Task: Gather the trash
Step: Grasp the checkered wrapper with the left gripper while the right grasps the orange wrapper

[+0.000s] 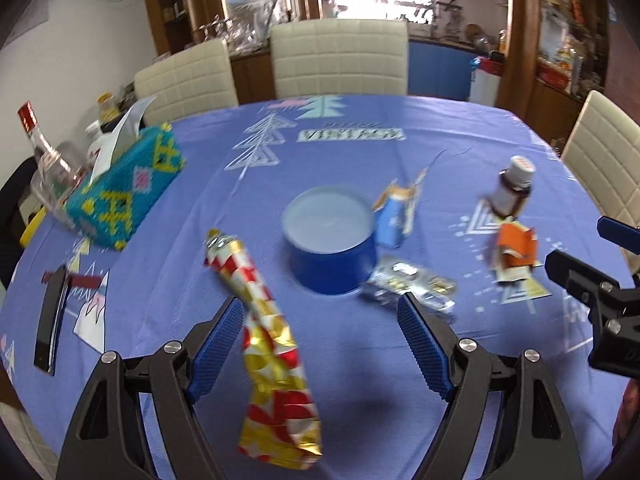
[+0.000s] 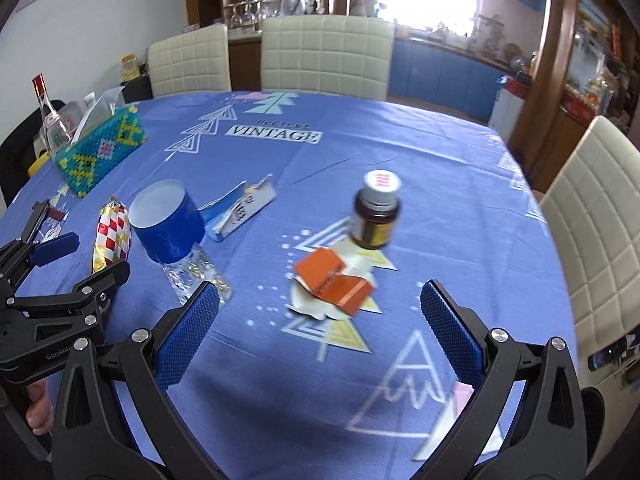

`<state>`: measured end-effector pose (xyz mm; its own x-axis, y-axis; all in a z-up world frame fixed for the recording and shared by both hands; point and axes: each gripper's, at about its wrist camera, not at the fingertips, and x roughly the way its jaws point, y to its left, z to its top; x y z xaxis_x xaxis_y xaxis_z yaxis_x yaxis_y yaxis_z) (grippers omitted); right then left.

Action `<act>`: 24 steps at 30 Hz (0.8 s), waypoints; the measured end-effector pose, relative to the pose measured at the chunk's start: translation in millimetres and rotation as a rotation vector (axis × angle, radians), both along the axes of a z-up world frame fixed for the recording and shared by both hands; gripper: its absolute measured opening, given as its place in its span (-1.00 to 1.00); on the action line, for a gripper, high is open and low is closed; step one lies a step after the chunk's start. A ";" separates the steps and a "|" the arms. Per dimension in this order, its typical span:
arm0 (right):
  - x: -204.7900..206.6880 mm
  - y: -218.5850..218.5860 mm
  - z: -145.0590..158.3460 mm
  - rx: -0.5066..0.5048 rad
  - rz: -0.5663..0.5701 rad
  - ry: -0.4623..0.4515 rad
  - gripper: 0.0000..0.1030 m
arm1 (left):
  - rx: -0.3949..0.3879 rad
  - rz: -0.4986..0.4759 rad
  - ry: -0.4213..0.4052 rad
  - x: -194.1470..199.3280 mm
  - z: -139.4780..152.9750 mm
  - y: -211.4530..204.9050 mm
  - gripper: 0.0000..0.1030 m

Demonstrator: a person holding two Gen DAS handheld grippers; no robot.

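While nothing is yet collected, trash noted strewn around the blue tub [image 1: 330, 240], evidently the bin: foil wrapper [image 1: 272, 332] left of it, orange carton [image 2: 334, 284] well right, blue carton [image 1: 394, 216] just behind. Left gripper [image 1: 320, 344] spread over wrapper; right gripper [image 2: 320, 328] spread near orange carton, both empty.

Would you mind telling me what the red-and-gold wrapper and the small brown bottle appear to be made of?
The red-and-gold wrapper looks like metallised foil or foil-coated plastic: it is shiny, mirror-like and sharply creased. The small brown bottle seems to be dark amber glass or hard plastic, glossy, with a white cap; blur leaves that open.
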<state>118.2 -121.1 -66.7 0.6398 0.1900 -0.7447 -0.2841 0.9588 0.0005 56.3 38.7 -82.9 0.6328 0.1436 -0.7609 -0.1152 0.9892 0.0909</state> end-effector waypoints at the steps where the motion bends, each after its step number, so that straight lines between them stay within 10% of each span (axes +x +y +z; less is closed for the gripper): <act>1: 5.1 5.3 -3.1 -0.003 0.005 0.008 0.93 | -0.002 0.011 0.011 1.3 -4.7 6.6 0.50; 16: 52.4 17.1 -44.2 -0.048 -0.041 0.088 0.90 | -0.051 0.039 0.105 29.0 -47.7 38.6 0.47; 24: 52.6 18.8 -55.1 -0.073 -0.031 0.095 0.23 | -0.074 -0.001 0.102 30.7 -49.8 31.3 -0.24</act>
<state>170.8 -102.3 -121.8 0.5702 0.1141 -0.8135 -0.2562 0.9656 -0.0442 87.0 70.0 -132.8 0.5514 0.0839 -0.8300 -0.1081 0.9937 0.0286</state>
